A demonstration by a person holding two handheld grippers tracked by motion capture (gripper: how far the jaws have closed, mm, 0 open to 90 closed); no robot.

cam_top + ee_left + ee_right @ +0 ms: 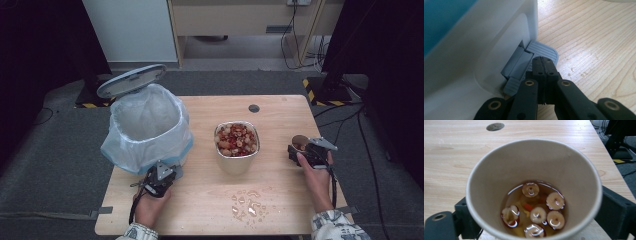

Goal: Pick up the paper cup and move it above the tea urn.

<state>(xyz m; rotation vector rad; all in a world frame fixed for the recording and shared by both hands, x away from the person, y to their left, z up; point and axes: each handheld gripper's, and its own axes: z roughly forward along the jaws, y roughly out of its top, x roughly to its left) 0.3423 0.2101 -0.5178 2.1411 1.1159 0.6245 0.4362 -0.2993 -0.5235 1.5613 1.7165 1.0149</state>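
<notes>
— Fingers first: how do they stand?

— Left fingers point(543, 65) are pressed together, tips on the grey pedal point(541, 50) of the lined bin point(147, 127), whose lid point(131, 80) is up. Right fingers point(461, 220) flank the paper cup point(534, 187) of soup with jujube slices, near the worktop's point(280, 110) right edge; whether they truly clamp it I can't tell.

— Risks?

— If I ease off the pedal, I'd expect the lid to drop. A loose hold could tip the cup over that edge. Liquid is already spilled point(248, 205) near me.

— Room?

— Open wood between the steel container point(237, 146) and the bin; I'd carry across there.
</notes>
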